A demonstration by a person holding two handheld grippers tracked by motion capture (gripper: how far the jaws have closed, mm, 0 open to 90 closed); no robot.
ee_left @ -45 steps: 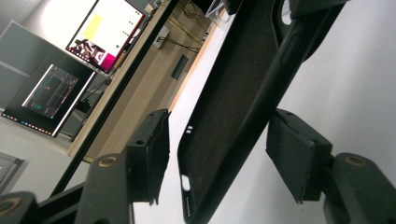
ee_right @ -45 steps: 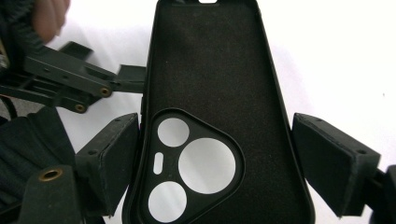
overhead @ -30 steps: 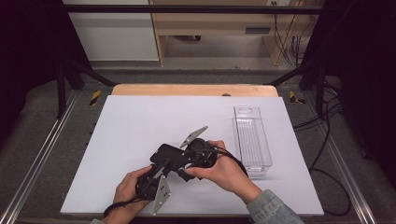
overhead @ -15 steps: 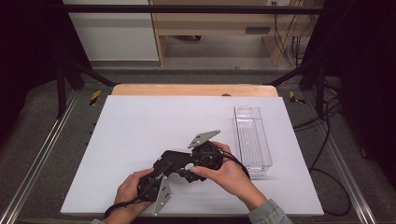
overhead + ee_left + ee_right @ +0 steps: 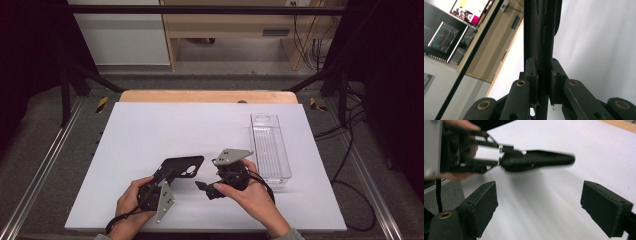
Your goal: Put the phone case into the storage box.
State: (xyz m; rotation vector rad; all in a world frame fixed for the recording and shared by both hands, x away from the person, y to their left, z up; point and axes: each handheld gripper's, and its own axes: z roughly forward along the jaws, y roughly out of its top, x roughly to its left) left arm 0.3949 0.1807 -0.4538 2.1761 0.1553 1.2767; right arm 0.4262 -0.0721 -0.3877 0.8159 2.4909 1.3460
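High overhead view, two close tool-mounted views, phone case (image 5: pixel 181 166) shared.

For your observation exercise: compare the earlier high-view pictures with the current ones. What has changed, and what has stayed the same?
The right gripper has let go of the black phone case and drawn away to the right, jaws open. The left gripper alone now grips the case, held above the table. The clear plastic tray and white table are unchanged.

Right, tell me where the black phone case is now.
In the high view the flat black phone case is clamped in the left tool, near the front middle of the white table, left of the open right tool.
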